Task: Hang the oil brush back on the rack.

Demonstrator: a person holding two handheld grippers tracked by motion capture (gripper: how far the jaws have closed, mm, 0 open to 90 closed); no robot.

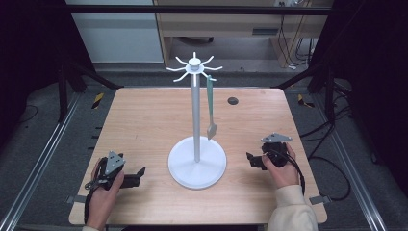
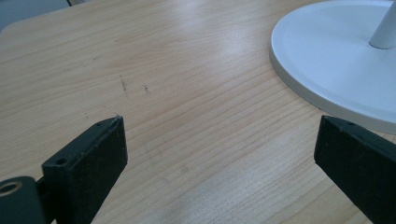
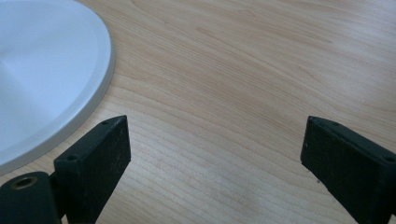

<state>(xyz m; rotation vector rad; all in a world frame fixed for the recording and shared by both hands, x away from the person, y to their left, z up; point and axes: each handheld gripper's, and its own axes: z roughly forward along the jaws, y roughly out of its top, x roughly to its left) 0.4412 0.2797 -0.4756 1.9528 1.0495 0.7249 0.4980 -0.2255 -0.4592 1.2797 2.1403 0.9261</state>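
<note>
A white hook stand (image 1: 196, 110) rises from a round white base (image 1: 197, 161) at the middle of the wooden table (image 1: 144, 115). A green spatula (image 1: 210, 108) hangs from one hook on its right side. My left gripper (image 1: 139, 176) rests low on the table left of the base, open with nothing between its jaws. In the left gripper view the base (image 2: 336, 60) lies ahead to the right of that gripper (image 2: 219, 140). My right gripper (image 1: 250, 160) sits right of the base, open and empty. The base's rim (image 3: 56, 84) lies left of this gripper (image 3: 215, 140).
A small dark round spot (image 1: 233, 100) marks the table's far right part. Black frame bars and cables surround the table, with a wooden desk (image 1: 216, 24) behind it. Bare wood lies in front of and beside the stand.
</note>
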